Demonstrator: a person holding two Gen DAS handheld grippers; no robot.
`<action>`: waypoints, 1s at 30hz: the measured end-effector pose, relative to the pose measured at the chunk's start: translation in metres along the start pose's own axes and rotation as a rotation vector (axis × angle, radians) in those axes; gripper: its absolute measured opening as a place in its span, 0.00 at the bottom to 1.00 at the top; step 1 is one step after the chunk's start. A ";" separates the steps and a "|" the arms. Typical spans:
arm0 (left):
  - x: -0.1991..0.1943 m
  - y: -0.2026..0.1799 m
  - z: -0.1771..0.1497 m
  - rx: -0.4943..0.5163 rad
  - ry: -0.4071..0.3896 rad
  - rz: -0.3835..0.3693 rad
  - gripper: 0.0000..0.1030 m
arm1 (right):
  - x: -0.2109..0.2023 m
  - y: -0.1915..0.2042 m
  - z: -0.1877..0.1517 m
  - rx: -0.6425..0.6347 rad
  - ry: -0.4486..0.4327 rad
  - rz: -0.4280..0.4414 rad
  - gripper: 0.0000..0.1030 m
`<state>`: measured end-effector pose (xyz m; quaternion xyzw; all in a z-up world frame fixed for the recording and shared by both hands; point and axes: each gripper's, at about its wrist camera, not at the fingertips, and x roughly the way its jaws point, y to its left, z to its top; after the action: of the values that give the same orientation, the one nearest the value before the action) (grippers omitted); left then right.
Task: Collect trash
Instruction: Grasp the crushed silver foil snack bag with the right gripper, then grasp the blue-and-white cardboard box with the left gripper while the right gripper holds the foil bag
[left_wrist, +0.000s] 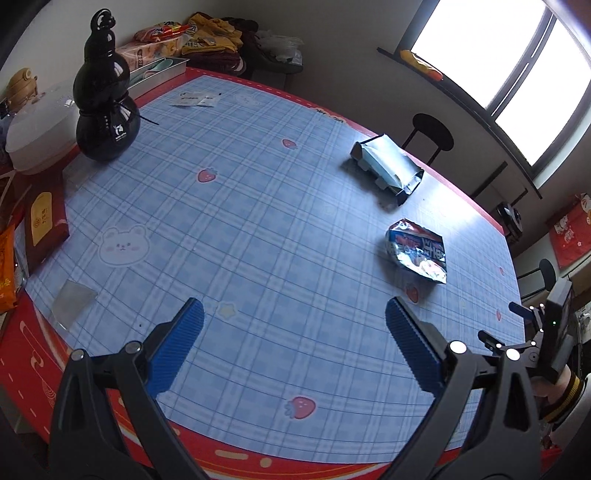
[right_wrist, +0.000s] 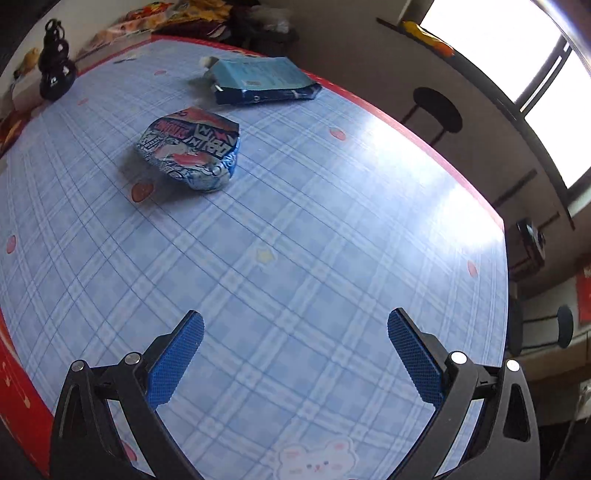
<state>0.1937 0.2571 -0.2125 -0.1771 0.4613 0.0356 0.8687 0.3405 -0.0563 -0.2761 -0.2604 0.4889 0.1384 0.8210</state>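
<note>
A crumpled foil snack bag (left_wrist: 416, 250) lies on the blue plaid table mat (left_wrist: 258, 221) at the right; it also shows in the right wrist view (right_wrist: 190, 147), ahead and left. A flattened blue carton (left_wrist: 388, 166) lies beyond it; it also shows in the right wrist view (right_wrist: 258, 80) near the far edge. My left gripper (left_wrist: 294, 314) is open and empty above the mat's near side. My right gripper (right_wrist: 295, 325) is open and empty, well short of the bag. The right gripper's body shows in the left wrist view (left_wrist: 532, 343) off the table's right edge.
A black gourd-shaped bottle (left_wrist: 103, 99) stands at the far left, next to a white lidded dish (left_wrist: 37, 125). A red box (left_wrist: 44, 225) lies on the left edge. Small paper packets (left_wrist: 194, 99) lie at the back. A black stool (left_wrist: 432, 133) stands beyond the table.
</note>
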 end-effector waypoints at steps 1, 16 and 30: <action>0.000 0.006 0.000 -0.011 0.002 0.002 0.94 | 0.005 0.010 0.014 -0.040 -0.003 -0.002 0.95; 0.004 0.057 0.003 -0.105 0.006 -0.004 0.94 | 0.046 0.069 0.099 -0.201 0.040 0.062 0.89; 0.021 0.039 0.013 -0.060 0.034 -0.026 0.94 | 0.027 0.045 0.109 -0.057 -0.043 0.152 0.30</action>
<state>0.2067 0.2955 -0.2334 -0.2096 0.4725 0.0351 0.8554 0.4117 0.0410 -0.2710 -0.2425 0.4854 0.2198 0.8107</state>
